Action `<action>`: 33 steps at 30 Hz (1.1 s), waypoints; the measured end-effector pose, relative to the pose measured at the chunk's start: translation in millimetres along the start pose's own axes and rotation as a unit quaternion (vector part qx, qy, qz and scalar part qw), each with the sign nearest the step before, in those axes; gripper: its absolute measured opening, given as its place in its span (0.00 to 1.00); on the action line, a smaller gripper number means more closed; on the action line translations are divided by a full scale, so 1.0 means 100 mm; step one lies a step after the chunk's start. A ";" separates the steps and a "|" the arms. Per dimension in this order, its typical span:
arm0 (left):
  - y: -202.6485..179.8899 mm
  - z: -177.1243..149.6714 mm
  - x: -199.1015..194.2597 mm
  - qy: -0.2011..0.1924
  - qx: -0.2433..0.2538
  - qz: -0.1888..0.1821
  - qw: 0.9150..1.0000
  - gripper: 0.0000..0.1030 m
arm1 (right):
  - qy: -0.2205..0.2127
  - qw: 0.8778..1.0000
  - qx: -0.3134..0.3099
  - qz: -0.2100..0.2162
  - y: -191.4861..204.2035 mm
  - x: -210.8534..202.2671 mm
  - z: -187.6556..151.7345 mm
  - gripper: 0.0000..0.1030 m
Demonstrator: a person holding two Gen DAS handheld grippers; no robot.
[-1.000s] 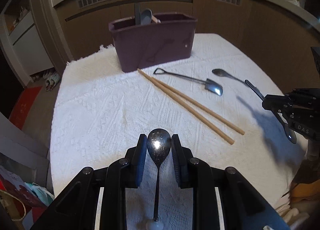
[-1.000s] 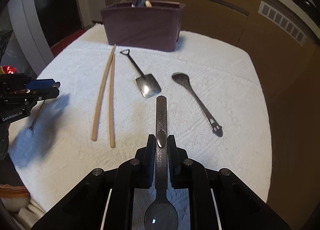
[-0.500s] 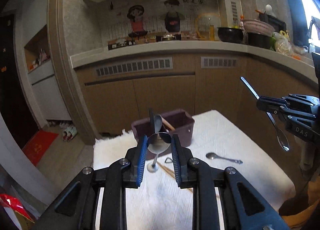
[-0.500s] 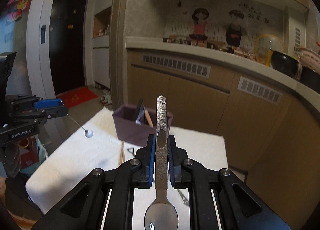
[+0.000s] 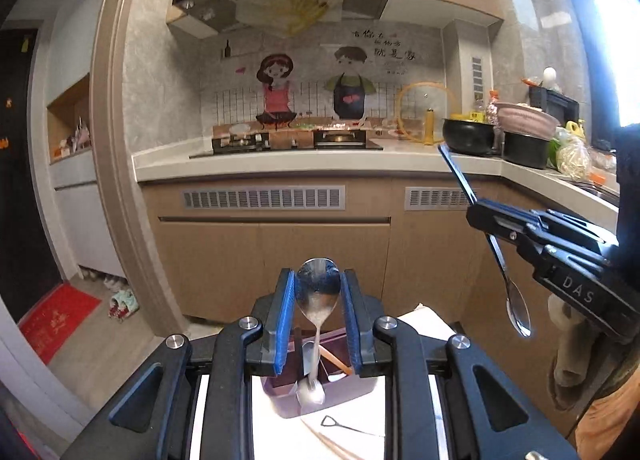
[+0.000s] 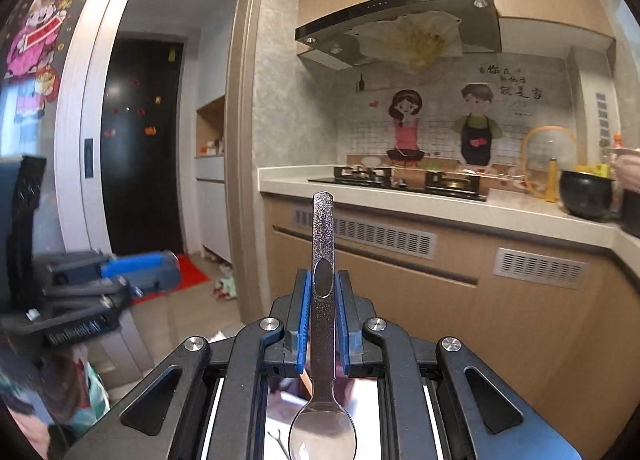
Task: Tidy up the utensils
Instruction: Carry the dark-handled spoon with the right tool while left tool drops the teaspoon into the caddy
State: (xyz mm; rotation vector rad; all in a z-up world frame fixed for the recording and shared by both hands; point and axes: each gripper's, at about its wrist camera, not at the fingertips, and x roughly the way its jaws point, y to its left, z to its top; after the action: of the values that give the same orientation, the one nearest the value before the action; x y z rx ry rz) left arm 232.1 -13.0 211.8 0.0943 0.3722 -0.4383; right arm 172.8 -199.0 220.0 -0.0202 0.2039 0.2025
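- carrying two spoons above the purple utensil box (image 5: 280,400), which shows low behind the left gripper (image 5: 318,324)
- left gripper pinches a small spoon (image 5: 318,292) by its bowl, handle dangling toward the box
- right gripper (image 6: 323,324) clamps a flat-handled spoon (image 6: 322,260) by the handle, bowl hanging under the jaws
- best lowered one at a time over the box, dangling end first, pads held firm until the tip is inside
- shovel spoon (image 5: 348,426) and chopsticks (image 5: 332,446) lie just in front of the box
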 end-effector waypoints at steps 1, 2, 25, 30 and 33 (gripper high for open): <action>0.04 0.00 0.12 0.005 -0.006 -0.003 1.000 0.10 | -0.003 1.000 0.002 0.006 -0.02 0.11 0.00 0.12; 0.09 -0.01 0.23 0.010 -0.012 -0.005 1.000 0.09 | -0.004 1.000 0.004 0.010 -0.04 0.22 -0.01 0.12; 0.58 -1.31 1.37 0.164 -0.068 -0.012 0.984 0.09 | 0.071 0.995 0.050 0.057 -0.30 2.25 -1.21 0.12; 0.62 -1.57 1.36 0.186 -0.086 -0.015 0.979 0.09 | 0.065 0.997 0.036 0.037 -0.21 2.37 -1.38 0.12; 0.66 -1.69 1.36 0.195 -0.096 -0.018 0.976 0.09 | 0.068 0.997 0.022 0.022 -0.19 2.41 -1.47 0.12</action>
State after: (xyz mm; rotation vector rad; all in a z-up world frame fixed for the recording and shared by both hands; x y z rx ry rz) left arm 319.0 21.1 5.4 -0.0153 0.8014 -0.4166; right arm 378.3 -176.1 27.4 0.0141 0.3449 0.2411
